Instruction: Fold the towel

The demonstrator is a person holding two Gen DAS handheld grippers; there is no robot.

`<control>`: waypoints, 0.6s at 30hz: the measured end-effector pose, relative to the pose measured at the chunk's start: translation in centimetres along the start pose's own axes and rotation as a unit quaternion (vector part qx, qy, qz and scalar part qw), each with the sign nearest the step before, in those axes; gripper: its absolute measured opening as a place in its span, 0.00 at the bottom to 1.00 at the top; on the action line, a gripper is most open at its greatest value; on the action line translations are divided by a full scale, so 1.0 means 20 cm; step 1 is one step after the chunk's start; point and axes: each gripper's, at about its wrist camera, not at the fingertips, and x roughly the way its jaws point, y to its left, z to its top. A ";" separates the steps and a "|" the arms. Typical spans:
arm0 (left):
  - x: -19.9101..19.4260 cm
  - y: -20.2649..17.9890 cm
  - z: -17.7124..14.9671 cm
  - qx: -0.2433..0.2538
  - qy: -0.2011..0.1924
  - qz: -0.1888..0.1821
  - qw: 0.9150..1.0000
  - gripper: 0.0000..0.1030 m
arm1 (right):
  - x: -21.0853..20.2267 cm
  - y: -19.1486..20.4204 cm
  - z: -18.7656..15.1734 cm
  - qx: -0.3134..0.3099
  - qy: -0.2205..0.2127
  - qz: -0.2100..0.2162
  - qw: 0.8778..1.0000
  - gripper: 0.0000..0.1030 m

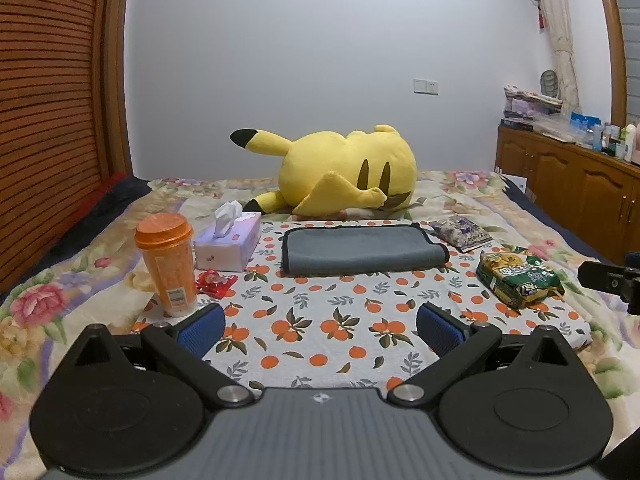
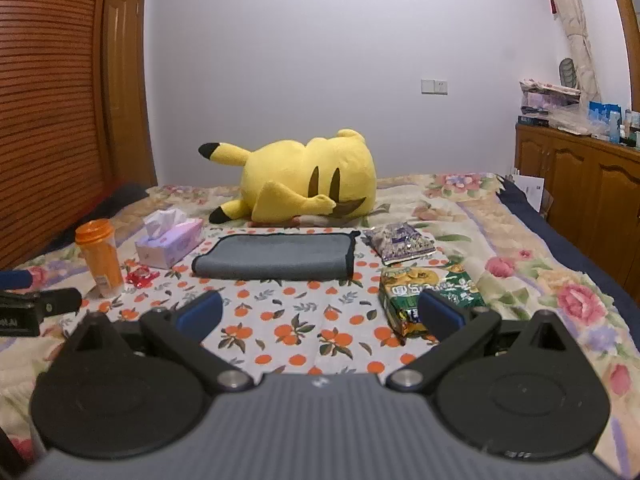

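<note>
We see our left gripper [image 1: 318,330] and right gripper [image 2: 320,314] spread wide, blue ribbed pads holding nothing, both above the orange-print cloth [image 1: 320,320]. Beyond them lies one grey towel [image 1: 362,250], soft, dark-edged, folded into a flat rectangle on that cloth. Around it: one orange cup [image 1: 168,262], one tissue box [image 1: 230,246], two crinkly snack bags, one plush [image 1: 348,172].

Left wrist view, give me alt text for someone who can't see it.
A folded grey towel lies on an orange-print cloth on a bed, beyond the open left gripper. An orange cup and tissue box sit left, a green snack bag right.
</note>
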 end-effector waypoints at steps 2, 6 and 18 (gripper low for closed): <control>0.00 0.00 0.00 0.001 -0.001 0.001 1.000 1.00 | 0.00 0.00 0.00 0.000 -0.003 -0.001 1.000 1.00; 0.00 -0.01 0.00 0.004 -0.003 0.002 1.000 1.00 | 0.00 0.00 0.00 0.001 -0.006 -0.001 1.000 1.00; -0.01 -0.01 0.00 0.004 -0.003 0.002 1.000 1.00 | 0.00 0.00 0.00 0.001 -0.006 -0.001 1.000 1.00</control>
